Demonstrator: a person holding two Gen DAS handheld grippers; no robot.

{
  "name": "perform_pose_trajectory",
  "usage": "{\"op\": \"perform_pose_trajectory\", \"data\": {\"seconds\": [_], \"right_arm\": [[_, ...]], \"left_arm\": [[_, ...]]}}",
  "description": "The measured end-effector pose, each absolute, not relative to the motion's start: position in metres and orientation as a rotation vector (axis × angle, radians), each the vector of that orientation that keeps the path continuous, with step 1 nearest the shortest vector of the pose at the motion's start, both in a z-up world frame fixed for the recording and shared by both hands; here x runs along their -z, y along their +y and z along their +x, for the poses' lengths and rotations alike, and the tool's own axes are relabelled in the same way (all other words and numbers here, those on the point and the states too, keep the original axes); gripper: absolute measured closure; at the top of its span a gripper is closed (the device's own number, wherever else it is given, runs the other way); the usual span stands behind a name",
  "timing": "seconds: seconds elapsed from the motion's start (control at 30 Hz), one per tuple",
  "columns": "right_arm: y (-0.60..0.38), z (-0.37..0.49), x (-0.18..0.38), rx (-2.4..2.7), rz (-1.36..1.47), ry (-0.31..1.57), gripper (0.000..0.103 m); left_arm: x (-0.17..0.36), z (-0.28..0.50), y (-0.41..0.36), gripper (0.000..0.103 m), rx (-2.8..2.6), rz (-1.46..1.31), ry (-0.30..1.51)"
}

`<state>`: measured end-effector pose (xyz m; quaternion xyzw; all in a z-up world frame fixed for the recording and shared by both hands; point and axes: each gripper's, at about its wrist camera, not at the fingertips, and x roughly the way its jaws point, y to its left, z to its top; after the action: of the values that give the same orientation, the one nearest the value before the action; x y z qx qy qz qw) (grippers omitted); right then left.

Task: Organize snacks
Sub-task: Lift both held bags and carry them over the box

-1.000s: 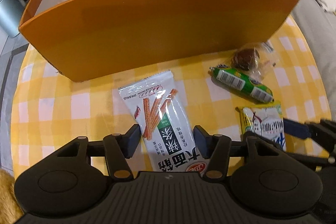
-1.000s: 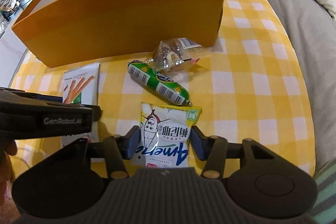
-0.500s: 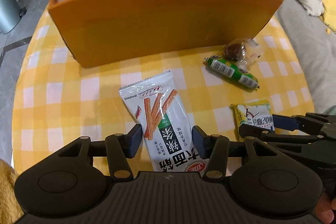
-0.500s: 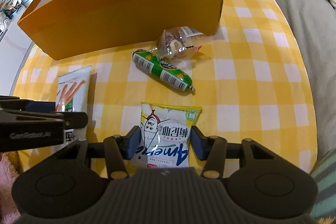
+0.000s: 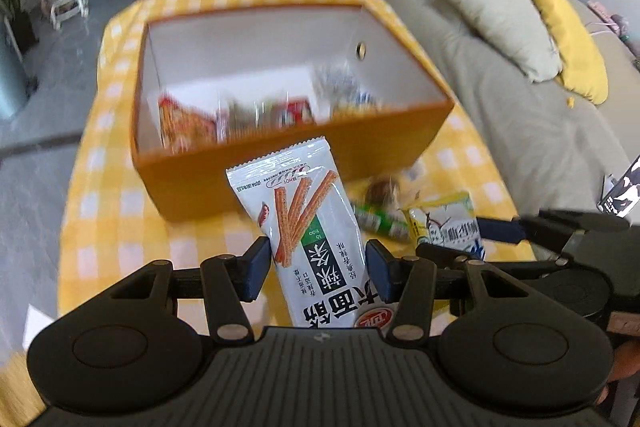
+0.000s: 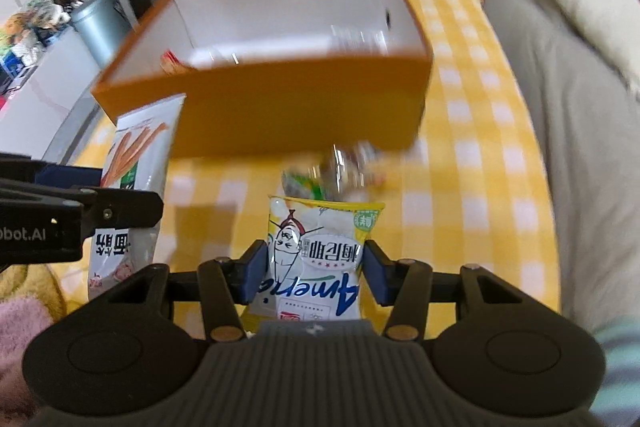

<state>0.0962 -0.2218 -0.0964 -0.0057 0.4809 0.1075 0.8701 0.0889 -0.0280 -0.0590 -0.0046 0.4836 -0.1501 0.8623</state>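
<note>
Left wrist view: the left claw (image 5: 316, 273) is clamped on a white spicy-stick packet (image 5: 308, 231), whose sealed top edge rises in front of the near wall of the orange box (image 5: 296, 167). Its jaws have just been closing, with the packet between them. To the right of that packet the right claw (image 5: 476, 235) carries a yellow-and-white snack bag (image 5: 444, 223).

Right wrist view: the right claw (image 6: 314, 273) is clamped on the same yellow-and-white snack bag (image 6: 320, 247), held up on the near side of the orange box (image 6: 296, 111). To the left, the left claw's (image 6: 80, 195) black body crosses in front of the spicy-stick packet (image 6: 140, 147).

Just beyond both held packs, between them and the box's near wall, a green sausage (image 5: 378, 221) and a clear-wrapped pastry (image 5: 384, 189) lie on the yellow checked cloth (image 5: 120, 195) of the bench; both are blurred.

Inside the box, against its white lining, several snack packs (image 5: 240, 117) sit along the near side, too blurred to tell apart. To the right of the box lies a grey sofa (image 5: 520, 107) with a beige pillow (image 5: 496, 19) and a yellow pillow (image 5: 568, 39).
</note>
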Motion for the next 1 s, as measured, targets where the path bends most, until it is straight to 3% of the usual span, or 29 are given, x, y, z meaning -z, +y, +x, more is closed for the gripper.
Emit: {"op": "perform_pose_trajectory", "data": {"seconds": [0.47, 0.7, 1.0], "right_arm": [[-0.208, 0.175, 0.004, -0.369, -0.162, 0.834, 0.053], [-0.199, 0.231, 0.013, -0.36, -0.148, 0.852, 0.053], [-0.18, 0.28, 0.057, -0.353, -0.154, 0.919, 0.053]], "left_arm": [[-0.004, 0.166, -0.031, 0.044, 0.345, 0.137, 0.882], [0.005, 0.211, -0.031, 0.044, 0.336, 0.225, 0.922], [0.055, 0.265, -0.04, 0.044, 0.285, 0.351, 1.064]]}}
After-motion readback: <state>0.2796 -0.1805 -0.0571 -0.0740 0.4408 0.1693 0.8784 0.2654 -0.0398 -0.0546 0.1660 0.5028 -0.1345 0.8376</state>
